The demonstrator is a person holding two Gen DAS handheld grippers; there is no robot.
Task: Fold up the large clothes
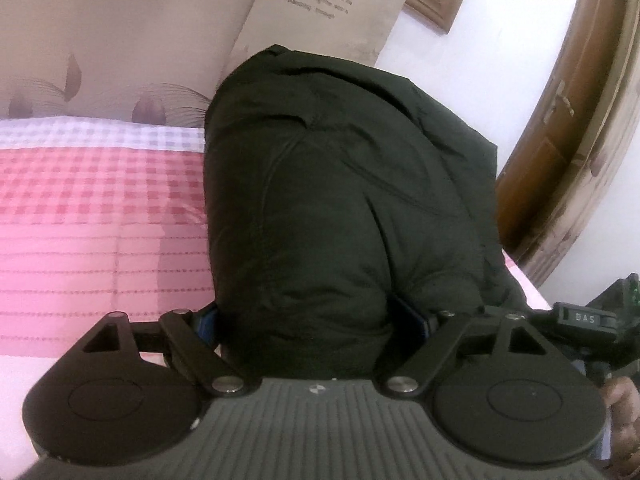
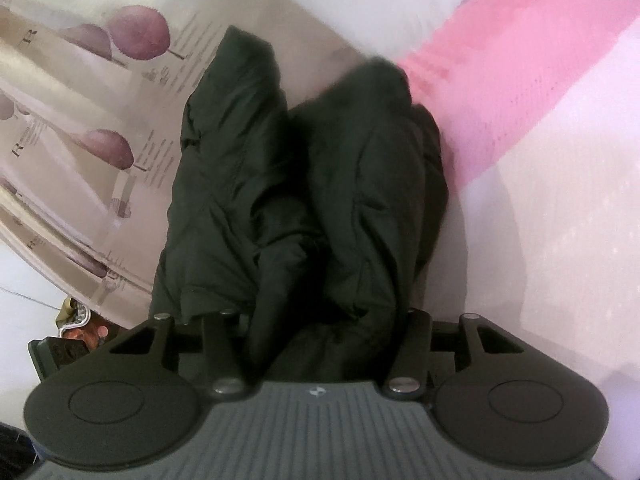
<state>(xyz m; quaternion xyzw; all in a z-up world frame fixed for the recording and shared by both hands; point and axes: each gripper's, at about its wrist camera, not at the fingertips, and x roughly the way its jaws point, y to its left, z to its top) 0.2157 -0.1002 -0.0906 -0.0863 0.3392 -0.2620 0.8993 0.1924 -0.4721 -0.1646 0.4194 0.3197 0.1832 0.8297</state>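
A large black padded jacket [image 1: 340, 184] hangs from my left gripper [image 1: 316, 320], which is shut on a thick bunch of its fabric, fingertips hidden in the cloth. The jacket drapes down over the pink checked bed [image 1: 100, 216]. In the right wrist view the same black jacket [image 2: 304, 184] falls in two bulky folds from my right gripper [image 2: 320, 320], which is shut on its fabric too. The view there is blurred. The other gripper shows at the right edge of the left wrist view [image 1: 588, 320].
A beige curtain with purple leaf prints and text [image 1: 168, 32] hangs behind the bed, also in the right wrist view [image 2: 80, 120]. A wooden door [image 1: 568, 132] and white wall stand at the right. Pink and white bedding [image 2: 540, 140] lies at the right.
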